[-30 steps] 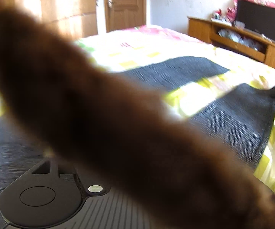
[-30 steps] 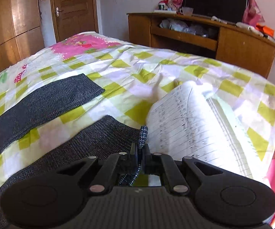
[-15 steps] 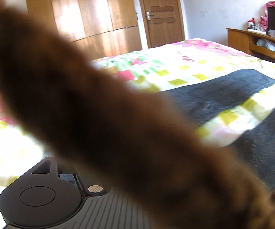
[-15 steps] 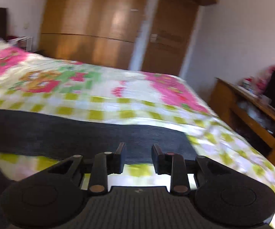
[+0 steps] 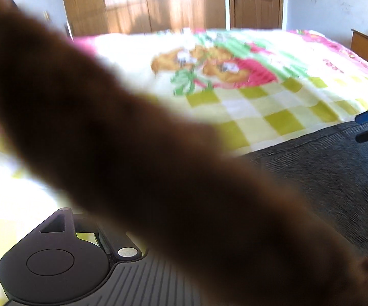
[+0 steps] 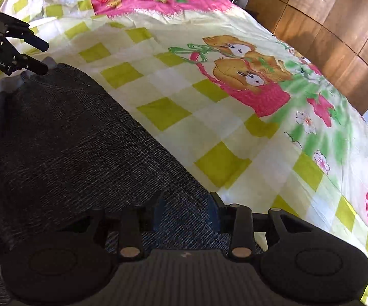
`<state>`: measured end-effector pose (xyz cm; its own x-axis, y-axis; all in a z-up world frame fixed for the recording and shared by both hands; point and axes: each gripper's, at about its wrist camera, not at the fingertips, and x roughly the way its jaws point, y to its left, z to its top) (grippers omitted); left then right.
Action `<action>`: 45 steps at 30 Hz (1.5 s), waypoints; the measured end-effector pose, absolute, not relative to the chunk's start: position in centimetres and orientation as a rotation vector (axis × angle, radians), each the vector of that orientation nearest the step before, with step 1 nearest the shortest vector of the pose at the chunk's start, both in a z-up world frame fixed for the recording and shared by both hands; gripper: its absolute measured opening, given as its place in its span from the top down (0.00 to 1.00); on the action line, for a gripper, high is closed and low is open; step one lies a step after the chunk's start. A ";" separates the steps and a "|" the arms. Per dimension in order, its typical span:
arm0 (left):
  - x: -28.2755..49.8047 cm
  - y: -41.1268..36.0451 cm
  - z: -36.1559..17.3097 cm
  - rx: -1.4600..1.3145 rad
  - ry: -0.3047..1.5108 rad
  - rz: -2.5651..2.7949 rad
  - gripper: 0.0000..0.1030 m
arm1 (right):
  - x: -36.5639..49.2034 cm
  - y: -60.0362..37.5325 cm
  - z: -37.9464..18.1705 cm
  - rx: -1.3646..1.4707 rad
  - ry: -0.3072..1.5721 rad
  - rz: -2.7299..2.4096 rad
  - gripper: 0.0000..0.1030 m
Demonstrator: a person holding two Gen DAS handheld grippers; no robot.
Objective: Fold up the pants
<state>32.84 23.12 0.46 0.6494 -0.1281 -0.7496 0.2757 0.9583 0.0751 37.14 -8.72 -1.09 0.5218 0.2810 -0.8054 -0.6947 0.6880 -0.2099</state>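
Reaching over the dark grey pants (image 6: pixel 64 137), which lie flat on the checked, cartoon-print bedsheet (image 6: pixel 209 81), both tools look set for a fresh grab. The right gripper (image 6: pixel 185 214) hovers at the near end of the cloth, its jaws opening, blue pads (image 6: pixel 158 210) apart with fabric under them but not pinched. The left gripper (image 6: pixel 33 53) shows in the right wrist view at the far end of the pants, its 2 fingers spread and holding nothing; its own camera is mostly blocked by a blurred brown shape (image 5: pixel 158 165). Judging from this, 1 lengthwise fold looks done, and the next move calls for pinching both ends and bringing them together.
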 end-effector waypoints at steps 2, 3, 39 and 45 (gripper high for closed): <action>34.2 23.2 -0.4 0.214 0.878 -0.252 0.28 | 38.8 -8.6 -1.6 -0.551 0.872 0.637 0.50; 34.5 23.3 -0.7 0.218 0.892 -0.261 0.29 | 39.6 -8.5 -1.8 -0.554 0.905 0.655 0.50; 34.0 23.2 -0.4 0.365 0.935 -0.297 0.55 | 37.5 -8.5 0.1 -0.525 0.887 0.686 0.54; 35.2 23.0 -1.8 0.384 0.952 -0.366 0.23 | 41.5 -8.0 -2.8 -0.582 0.975 0.713 0.41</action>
<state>35.21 23.05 -1.82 0.5291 -0.1325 -0.8382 0.4634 0.8726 0.1546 41.53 -8.02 -2.85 0.3737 0.2740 -0.8862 -0.7615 0.6361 -0.1245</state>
